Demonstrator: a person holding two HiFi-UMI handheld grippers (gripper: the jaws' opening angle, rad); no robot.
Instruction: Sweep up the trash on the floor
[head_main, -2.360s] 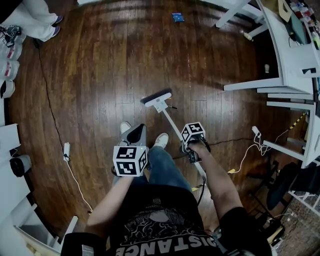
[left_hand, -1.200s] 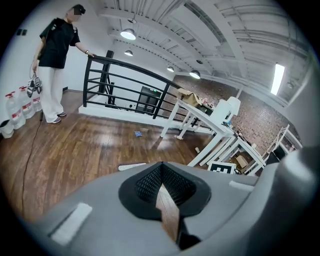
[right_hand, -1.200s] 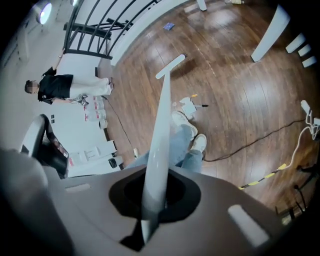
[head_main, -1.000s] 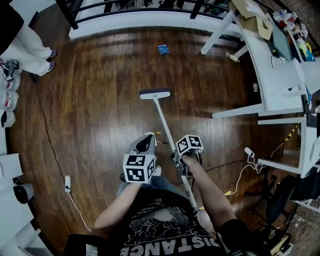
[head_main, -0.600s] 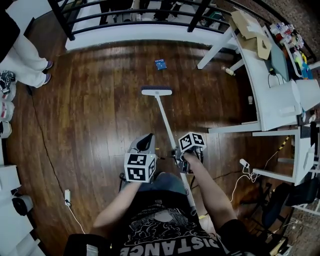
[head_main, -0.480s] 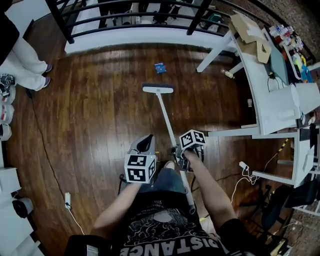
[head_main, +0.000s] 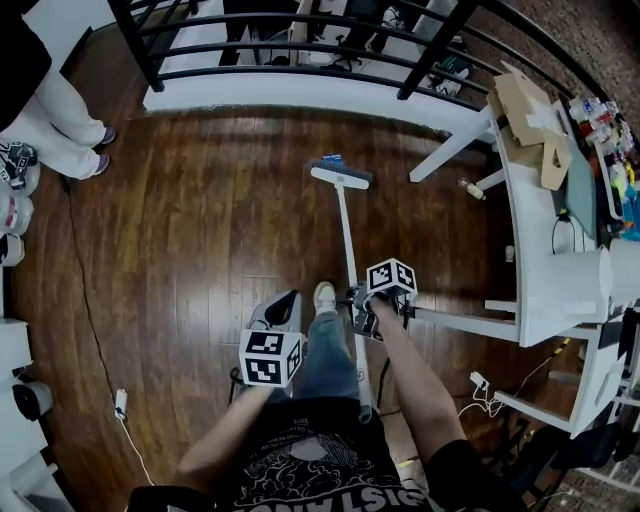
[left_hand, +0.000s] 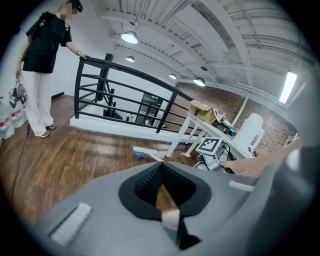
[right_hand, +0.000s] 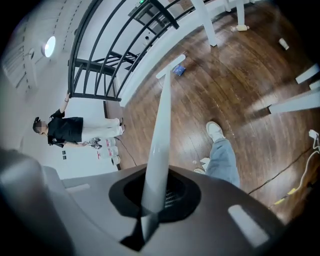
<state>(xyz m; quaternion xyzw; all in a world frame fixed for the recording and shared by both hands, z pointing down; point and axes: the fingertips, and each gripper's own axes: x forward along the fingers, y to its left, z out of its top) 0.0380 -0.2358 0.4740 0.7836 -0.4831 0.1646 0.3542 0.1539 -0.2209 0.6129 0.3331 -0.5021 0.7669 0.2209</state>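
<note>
Gripping the broom by its white handle with the right tongs, jaws pressed against the shaft from both sides. Holding the handle tilted, with the broom head down on the wooden floor far in front, near the black railing. Seeing a small blue piece of trash just behind the broom head, on the railing side, touching it or nearly so; cannot tell which. Carrying the left tongs with nothing between the jaws, tips together, beside the right tongs and apart from the handle. Standing with one white shoe forward, between both tongs. Noticing a white tabletop at the right with cardboard boxes on it, and another person in white trousers standing at the left corner by the railing.
</note>
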